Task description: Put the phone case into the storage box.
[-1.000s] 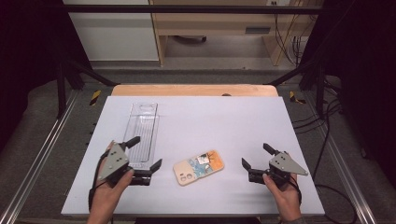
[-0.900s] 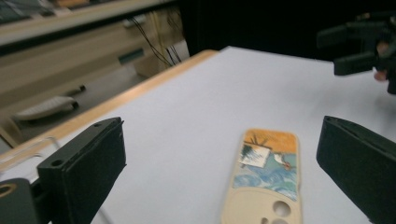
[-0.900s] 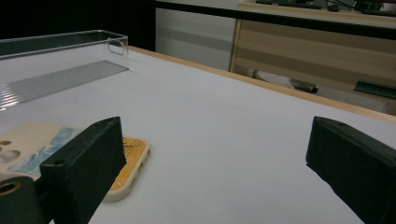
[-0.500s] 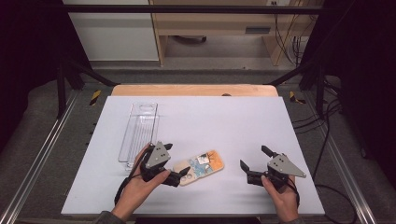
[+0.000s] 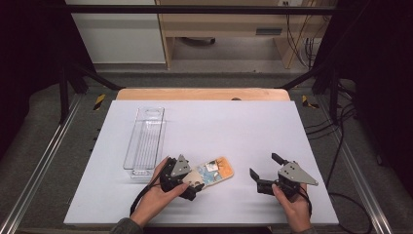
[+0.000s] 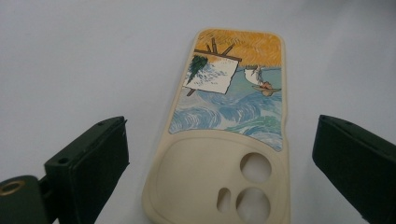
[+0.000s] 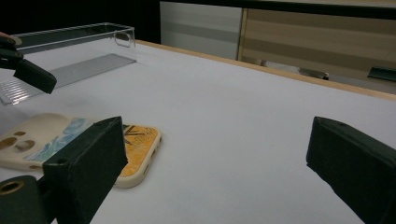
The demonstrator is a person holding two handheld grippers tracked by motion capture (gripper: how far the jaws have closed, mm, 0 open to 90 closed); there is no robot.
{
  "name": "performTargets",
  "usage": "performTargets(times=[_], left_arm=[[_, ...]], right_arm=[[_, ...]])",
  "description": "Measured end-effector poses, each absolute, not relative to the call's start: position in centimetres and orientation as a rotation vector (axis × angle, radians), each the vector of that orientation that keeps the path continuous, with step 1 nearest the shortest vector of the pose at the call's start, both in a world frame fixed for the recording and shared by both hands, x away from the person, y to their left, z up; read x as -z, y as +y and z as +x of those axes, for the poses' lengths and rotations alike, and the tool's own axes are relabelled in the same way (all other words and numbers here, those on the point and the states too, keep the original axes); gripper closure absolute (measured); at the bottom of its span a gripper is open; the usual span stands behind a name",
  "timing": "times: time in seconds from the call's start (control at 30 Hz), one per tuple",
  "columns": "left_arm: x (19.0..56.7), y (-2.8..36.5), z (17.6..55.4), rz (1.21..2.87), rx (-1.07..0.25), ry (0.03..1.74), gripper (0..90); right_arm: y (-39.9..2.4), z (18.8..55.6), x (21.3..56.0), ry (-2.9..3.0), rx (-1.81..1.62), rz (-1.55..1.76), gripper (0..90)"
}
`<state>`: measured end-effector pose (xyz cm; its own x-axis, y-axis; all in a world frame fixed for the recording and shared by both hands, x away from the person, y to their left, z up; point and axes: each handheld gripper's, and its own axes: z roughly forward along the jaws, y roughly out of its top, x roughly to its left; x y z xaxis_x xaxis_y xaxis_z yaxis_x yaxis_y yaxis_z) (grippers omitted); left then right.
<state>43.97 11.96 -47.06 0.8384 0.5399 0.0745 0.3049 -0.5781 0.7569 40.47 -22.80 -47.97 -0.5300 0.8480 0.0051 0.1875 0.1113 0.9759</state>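
Note:
A cream phone case (image 5: 216, 170) with a painted orange-and-blue back lies flat on the white table (image 5: 219, 126), front centre. My left gripper (image 5: 194, 181) is open at the case's camera-hole end, with one jaw on each side of it. In the left gripper view the case (image 6: 229, 126) lies between the spread jaws of the left gripper (image 6: 224, 137), untouched. My right gripper (image 5: 264, 165) stands open to the right of the case, apart from it and pointing left. In the right gripper view the right gripper (image 7: 217, 140) holds nothing, and the case (image 7: 46, 135) lies at lower left.
A clear, long plastic box (image 5: 145, 141) rests on the table to the left of the case; the same clear box (image 7: 74, 51) stands at the far left in the right gripper view. A wooden strip (image 5: 202, 94) borders the table's far edge.
My left gripper has moved right from the table's front left to the phone case, and its jaws now straddle the case's end. The right gripper has barely shifted.

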Motion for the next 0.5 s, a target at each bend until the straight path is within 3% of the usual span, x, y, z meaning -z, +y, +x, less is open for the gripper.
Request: performTargets(times=[0.5], left_arm=[[48.4, 11.8, 44.7, 2.25, -0.329, 0.638, 3.9]], right_arm=[[-22.7, 40.4, 48.0, 1.826, -1.472, 1.008, 4.9]])
